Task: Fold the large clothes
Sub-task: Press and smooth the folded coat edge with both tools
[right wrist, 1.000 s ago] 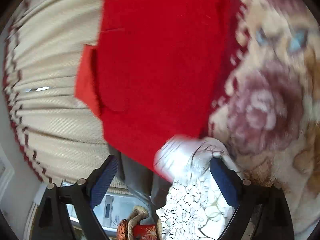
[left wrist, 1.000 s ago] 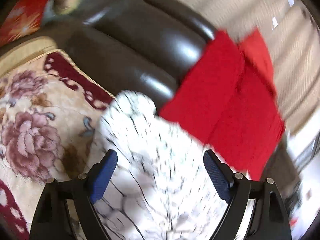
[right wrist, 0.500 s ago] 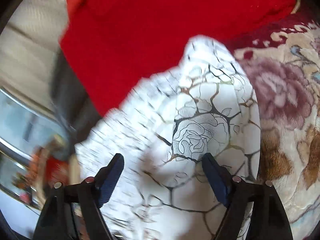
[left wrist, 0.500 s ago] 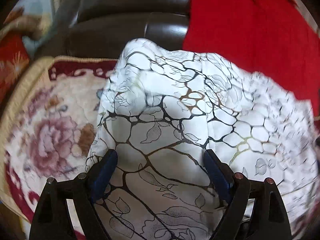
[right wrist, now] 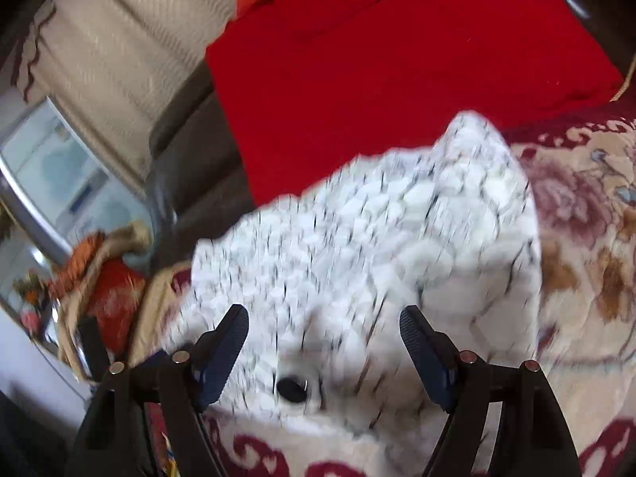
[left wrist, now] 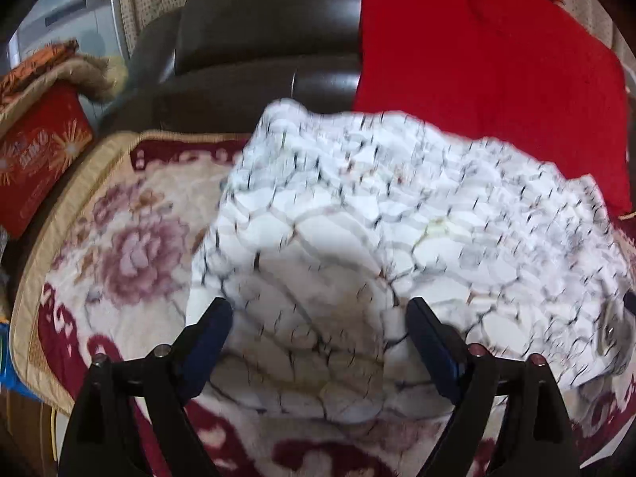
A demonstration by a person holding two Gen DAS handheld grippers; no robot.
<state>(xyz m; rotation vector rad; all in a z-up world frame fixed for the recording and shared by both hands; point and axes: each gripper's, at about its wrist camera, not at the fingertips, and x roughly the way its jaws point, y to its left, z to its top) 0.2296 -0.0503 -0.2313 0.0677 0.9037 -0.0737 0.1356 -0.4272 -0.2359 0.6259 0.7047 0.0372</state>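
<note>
The white garment printed with a black cracked-vein and leaf pattern [left wrist: 357, 238] lies bunched in a soft mound on the cream plush blanket with mauve roses and a maroon border [left wrist: 119, 238], straight ahead of both tongs and partly between their tips. The left gripper [left wrist: 320, 342] stands released, its blue-padded jaws spread wide with cloth lying between them but not pinched. The right gripper [right wrist: 324, 342] is likewise spread and grasps nothing; a small dark button or eyelet [right wrist: 292, 388] shows just in front of it, between the jaws. Beyond the mound, past the tongs' tips, a flat bright red cloth [right wrist: 397, 59] drapes over the dark brown leather sofa [left wrist: 270, 39].

This looks like an early step: the piece is still a heap, not spread (both views are motion-blurred, so seams and edges are hard to read). The next move likely calls for finding two edges or corners, closing on them and drawing the cloth flat.
</note>
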